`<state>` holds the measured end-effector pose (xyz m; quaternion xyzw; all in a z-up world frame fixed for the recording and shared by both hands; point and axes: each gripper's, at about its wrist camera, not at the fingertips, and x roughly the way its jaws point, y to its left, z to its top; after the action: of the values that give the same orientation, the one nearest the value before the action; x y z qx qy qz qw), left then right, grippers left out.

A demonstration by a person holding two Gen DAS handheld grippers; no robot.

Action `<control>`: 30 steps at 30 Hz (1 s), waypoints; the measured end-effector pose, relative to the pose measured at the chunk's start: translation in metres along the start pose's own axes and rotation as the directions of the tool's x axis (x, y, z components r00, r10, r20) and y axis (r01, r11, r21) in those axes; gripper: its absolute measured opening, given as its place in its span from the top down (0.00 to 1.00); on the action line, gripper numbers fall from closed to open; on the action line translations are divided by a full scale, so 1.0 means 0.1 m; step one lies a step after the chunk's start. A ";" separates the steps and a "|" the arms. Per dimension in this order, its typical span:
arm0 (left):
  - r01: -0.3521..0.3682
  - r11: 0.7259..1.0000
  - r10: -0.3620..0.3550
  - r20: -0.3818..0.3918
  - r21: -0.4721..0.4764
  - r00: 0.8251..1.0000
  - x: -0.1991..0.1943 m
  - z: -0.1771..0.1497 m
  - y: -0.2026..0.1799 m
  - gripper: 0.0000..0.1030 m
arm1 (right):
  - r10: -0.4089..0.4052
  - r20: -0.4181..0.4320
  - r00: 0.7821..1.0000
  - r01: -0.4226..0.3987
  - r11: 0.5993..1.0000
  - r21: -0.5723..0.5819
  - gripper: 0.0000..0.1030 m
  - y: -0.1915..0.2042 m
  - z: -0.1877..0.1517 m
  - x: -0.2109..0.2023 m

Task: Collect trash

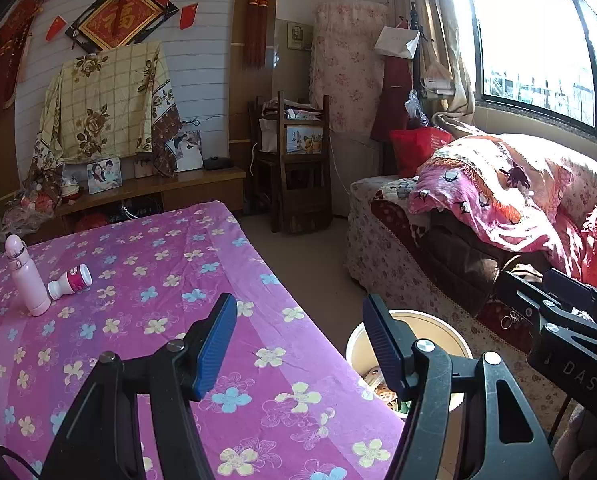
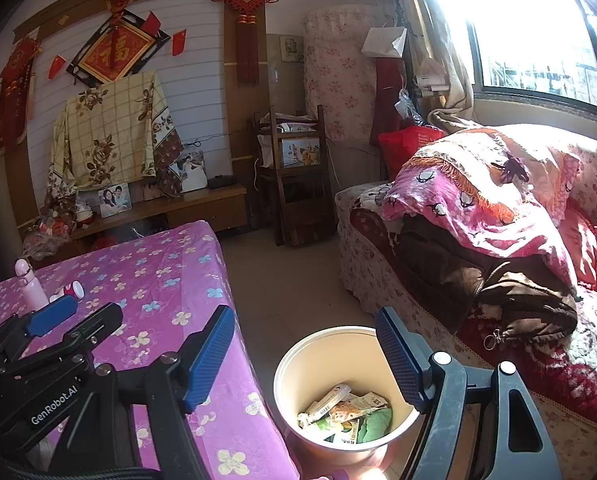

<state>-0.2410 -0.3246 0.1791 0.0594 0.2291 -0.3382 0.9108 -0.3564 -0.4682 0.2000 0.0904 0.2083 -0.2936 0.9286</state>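
Left wrist view: left gripper (image 1: 300, 344) is hanging over the near corner of the table (image 1: 146, 280), jaws standing apart at a middling width, nothing between the blue pads. The table is wearing a pink flowered cloth. A pink bottle (image 1: 25, 276) is standing upright at the far left of it, and a small white bottle with a pink label (image 1: 70, 282) is lying on its side, touching or just beside the pink one. The bin (image 1: 442, 328) is sitting on the floor just off the table's right edge, partly hidden behind the right finger; some wrappers are showing inside. The right gripper (image 1: 570, 320) is poking in from the right edge. A sofa (image 1: 478, 216) piled with blankets is sitting under the window.

Right wrist view: right gripper (image 2: 304, 356) is hovering above the bin (image 2: 298, 364), jaws fairly wide and empty, nothing gripped. The bin is open-topped, cream inside, sitting on the floor between table (image 2: 170, 280) and sofa (image 2: 498, 240). The trash (image 2: 344, 412) is lying at its bottom: crumpled wrappers and a green wad. The left gripper (image 2: 78, 316) is showing at the left, over the table. The pink bottle (image 2: 28, 284) is standing behind it, the small bottle (image 2: 74, 289) partly hidden.
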 end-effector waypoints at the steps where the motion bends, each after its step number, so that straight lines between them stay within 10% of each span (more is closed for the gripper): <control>1: 0.000 1.000 0.000 0.001 -0.001 1.000 0.00 0.00 0.00 0.36 | 0.000 0.000 1.000 0.000 1.000 0.000 0.26 0.00 0.00 0.00; 30: 0.006 1.000 -0.006 -0.009 0.002 1.000 0.03 -0.04 -0.02 0.36 | 0.009 -0.018 1.000 -0.009 1.000 -0.012 0.26 0.02 -0.03 0.07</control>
<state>-0.2421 -0.3272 0.1746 0.0612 0.2333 -0.3408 0.9087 -0.3511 -0.4688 0.1940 0.0884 0.2180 -0.2874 0.9285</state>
